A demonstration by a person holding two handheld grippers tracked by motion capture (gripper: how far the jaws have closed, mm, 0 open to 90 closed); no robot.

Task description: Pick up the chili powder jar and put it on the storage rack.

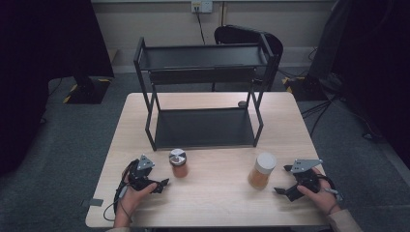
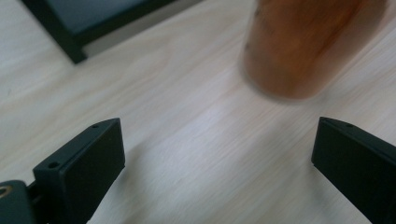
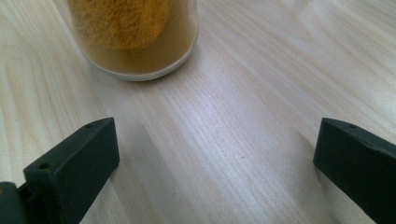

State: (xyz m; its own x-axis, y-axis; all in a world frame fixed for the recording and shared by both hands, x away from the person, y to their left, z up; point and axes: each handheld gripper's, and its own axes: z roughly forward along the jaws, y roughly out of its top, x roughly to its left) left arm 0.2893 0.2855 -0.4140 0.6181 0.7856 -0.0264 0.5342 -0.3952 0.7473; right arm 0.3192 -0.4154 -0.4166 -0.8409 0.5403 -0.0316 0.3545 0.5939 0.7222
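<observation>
Two jars stood on the table (image 1: 212, 193), both in front of one black rack (image 1: 203, 92): a metal-lidded jar (image 1: 178, 163) just beyond the left claw (image 1: 162, 184), a white-lidded jar (image 1: 262, 170) near the right claw (image 1: 284, 179). Both claws were wide apart, holding nothing.

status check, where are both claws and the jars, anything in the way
Left claw open, empty, beside small silver-lid jar. Right claw open, empty, beside white-lid jar. Both jars upright on table, in front of black rack. Nothing between claws and jars.
</observation>
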